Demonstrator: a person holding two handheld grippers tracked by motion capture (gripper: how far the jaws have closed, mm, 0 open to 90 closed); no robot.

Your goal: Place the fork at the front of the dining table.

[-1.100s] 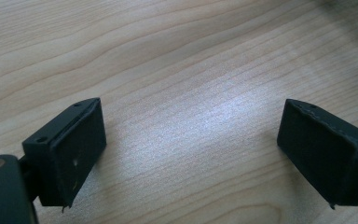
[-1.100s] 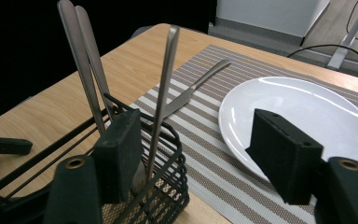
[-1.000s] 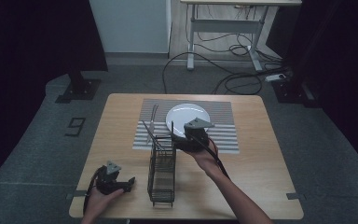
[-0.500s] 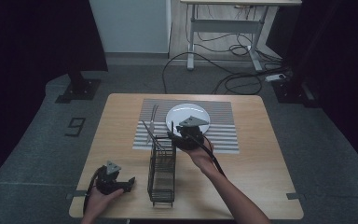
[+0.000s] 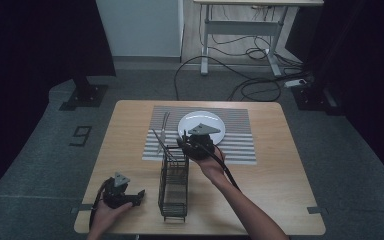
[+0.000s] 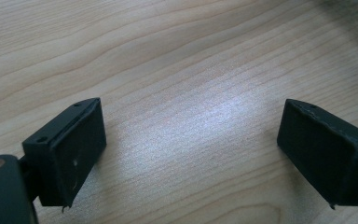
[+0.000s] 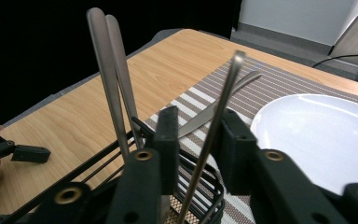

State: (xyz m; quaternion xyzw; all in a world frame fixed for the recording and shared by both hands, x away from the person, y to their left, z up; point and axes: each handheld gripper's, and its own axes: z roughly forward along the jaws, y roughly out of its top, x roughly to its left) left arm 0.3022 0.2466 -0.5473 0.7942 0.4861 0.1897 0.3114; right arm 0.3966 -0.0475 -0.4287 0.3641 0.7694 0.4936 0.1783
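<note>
Right gripper [image 7: 193,140] at the far end of the black wire rack [image 5: 174,182], jaws just been closing, now narrowed around a thin metal utensil handle [image 7: 214,126] standing tilted between the pads. Handle against the right-hand pad; small gap to the left-hand pad, so cannot tell if clamped yet. Two more upright utensil handles [image 7: 112,88] standing in the same rack end, just left of the jaws. Another utensil [image 7: 214,109] lying flat on the striped placemat [image 5: 235,142] beyond the rack, beside the white plate [image 5: 215,122]. Left gripper [image 6: 191,154] down near the table [image 5: 275,190] front-left corner, well apart from the rack, jaws wide open, nothing between the pads, bare wood under them.
</note>
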